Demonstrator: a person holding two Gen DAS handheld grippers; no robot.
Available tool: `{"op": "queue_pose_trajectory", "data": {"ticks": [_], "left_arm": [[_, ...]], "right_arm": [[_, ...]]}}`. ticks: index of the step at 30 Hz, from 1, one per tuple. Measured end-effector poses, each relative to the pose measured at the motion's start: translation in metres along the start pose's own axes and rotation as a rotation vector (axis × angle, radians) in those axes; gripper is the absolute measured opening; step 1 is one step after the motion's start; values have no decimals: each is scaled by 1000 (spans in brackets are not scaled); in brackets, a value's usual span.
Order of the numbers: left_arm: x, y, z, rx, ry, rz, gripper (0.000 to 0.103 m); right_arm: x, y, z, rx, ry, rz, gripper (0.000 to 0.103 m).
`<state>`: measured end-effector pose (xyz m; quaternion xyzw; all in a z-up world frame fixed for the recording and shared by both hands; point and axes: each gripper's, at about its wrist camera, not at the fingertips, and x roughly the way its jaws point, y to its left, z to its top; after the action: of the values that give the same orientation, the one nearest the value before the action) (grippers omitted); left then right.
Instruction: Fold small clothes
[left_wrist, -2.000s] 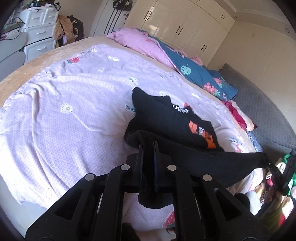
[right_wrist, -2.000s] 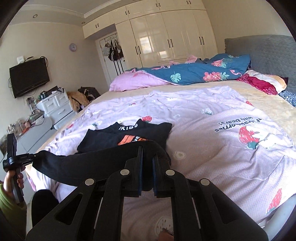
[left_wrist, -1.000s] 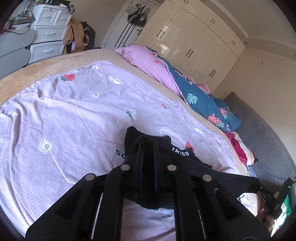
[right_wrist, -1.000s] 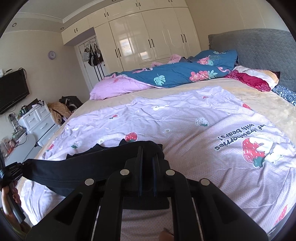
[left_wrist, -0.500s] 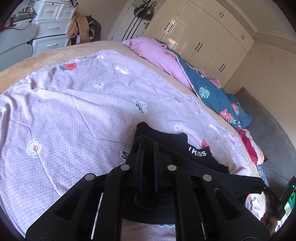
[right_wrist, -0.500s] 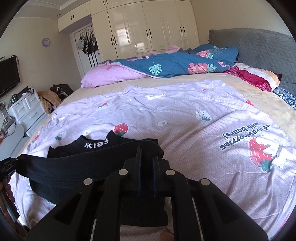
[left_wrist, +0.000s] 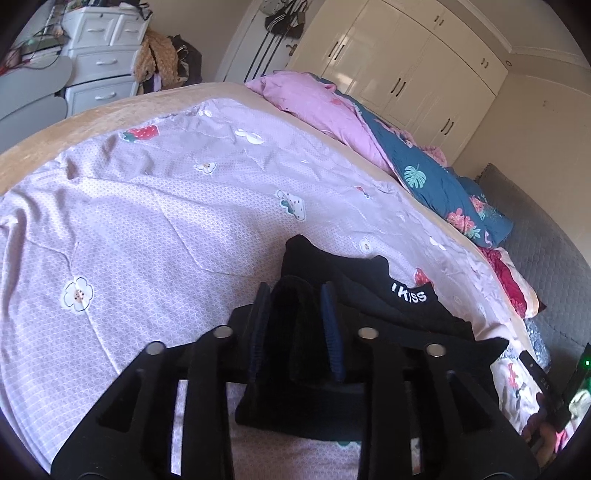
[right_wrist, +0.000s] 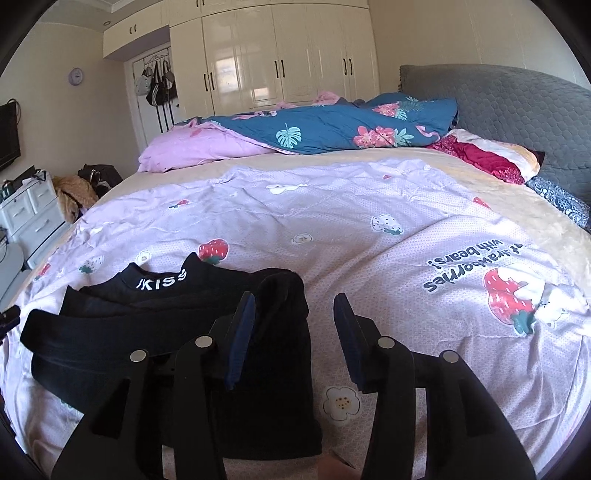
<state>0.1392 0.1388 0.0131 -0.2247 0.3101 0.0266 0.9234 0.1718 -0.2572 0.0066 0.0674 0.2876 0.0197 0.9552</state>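
Note:
A black shirt (left_wrist: 332, 266) with a white "KISS" collar lies folded on the lilac quilt (left_wrist: 147, 221). My left gripper (left_wrist: 295, 295) sits low over its near left corner. Its jaws are opening, and a hump of the black fabric stands loosely between the pads. In the right wrist view the same shirt (right_wrist: 110, 332) lies at lower left. My right gripper (right_wrist: 294, 306) is over its right edge with jaws opening. The fabric rests against the left finger (right_wrist: 243, 314), and bare quilt shows beside the right finger (right_wrist: 345, 314).
The quilt (right_wrist: 369, 258) has strawberry prints. A blue floral duvet (right_wrist: 332, 129) and a pink one (right_wrist: 192, 147) are heaped along the far side. A grey headboard (right_wrist: 498, 99) and red pillow (right_wrist: 487, 158) are at right, white drawers (left_wrist: 96, 55) beyond the bed.
Both grippers came down and laid the stretched black fabric over the rest of the shirt, covering its orange print. Both pairs of jaws went from shut on the fabric to parted.

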Motion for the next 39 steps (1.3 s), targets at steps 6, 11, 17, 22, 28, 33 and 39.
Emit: {"op": "queue_pose_trajectory", "data": {"ticks": [6,11,17,22,28,33,39], "left_arm": [[-7,-28,-19,101,43,-40,57],[1,-45,-48,191,135,-52,47],[25,-49,-68,259,218,6,5],[35,-48,-71,295,226,57,5],[42,-50,-58,303,194,89,5],[56,-53,-42,300,180,111,5],[78,-52,-24,268,171,128,5]], "right_arm": [[-7,14,-14,-63,26,73,43],[-3,36,-27,-146,84,127,27],[5,56,-44,-216,141,152,25],[18,57,-48,-223,186,112,25],[41,50,-44,-182,236,82,25],[66,48,-36,-165,265,67,25],[87,52,-20,-160,249,65,25]]}}
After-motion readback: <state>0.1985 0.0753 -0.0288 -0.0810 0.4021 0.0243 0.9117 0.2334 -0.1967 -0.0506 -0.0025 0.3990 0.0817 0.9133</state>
